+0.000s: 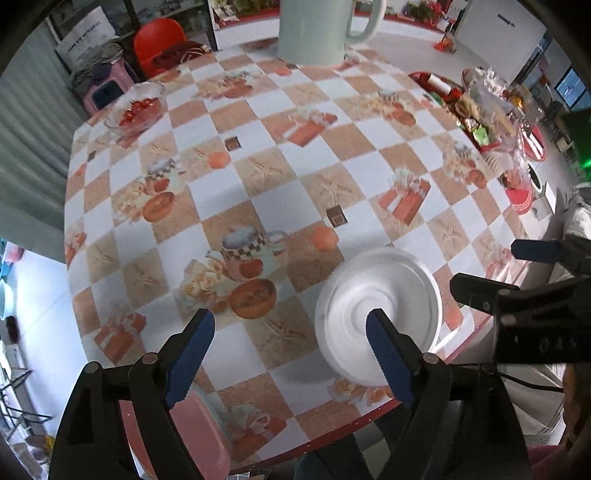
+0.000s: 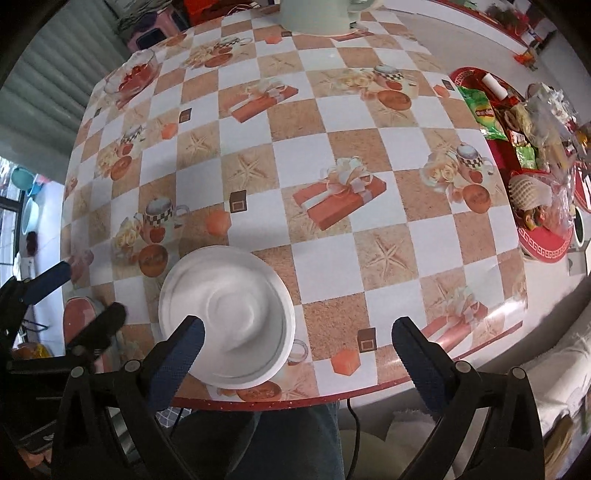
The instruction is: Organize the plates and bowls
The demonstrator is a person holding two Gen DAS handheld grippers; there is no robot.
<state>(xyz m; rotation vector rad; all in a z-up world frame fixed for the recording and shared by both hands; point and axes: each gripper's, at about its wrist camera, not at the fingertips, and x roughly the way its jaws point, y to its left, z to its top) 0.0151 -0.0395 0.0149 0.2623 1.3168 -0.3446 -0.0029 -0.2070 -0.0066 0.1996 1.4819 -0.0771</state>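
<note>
Both grippers hanging wide and empty: left gripper (image 1: 291,354), right gripper (image 2: 297,343). White plates (image 2: 227,317) stacked lower left of frame, near table edge. Probably light, stiff, slick, breakable; best pinched at the rim. Beyond, checkered tablecloth (image 2: 332,155), glass bowl (image 2: 131,75) upper left, pale jug (image 2: 314,14) top.

Readable text is close to nil. Green snack bag (image 2: 480,110) on the red tray (image 2: 467,79) at the table's right edge carries a small red-and-yellow logo, possibly Lay's, too small to confirm. White bag (image 1: 86,37) behind the table's far left corner has a line of dark print, illegible. White wall panel (image 1: 495,26) top right shows a short dark mark, also illegible. No other legible print.
</note>
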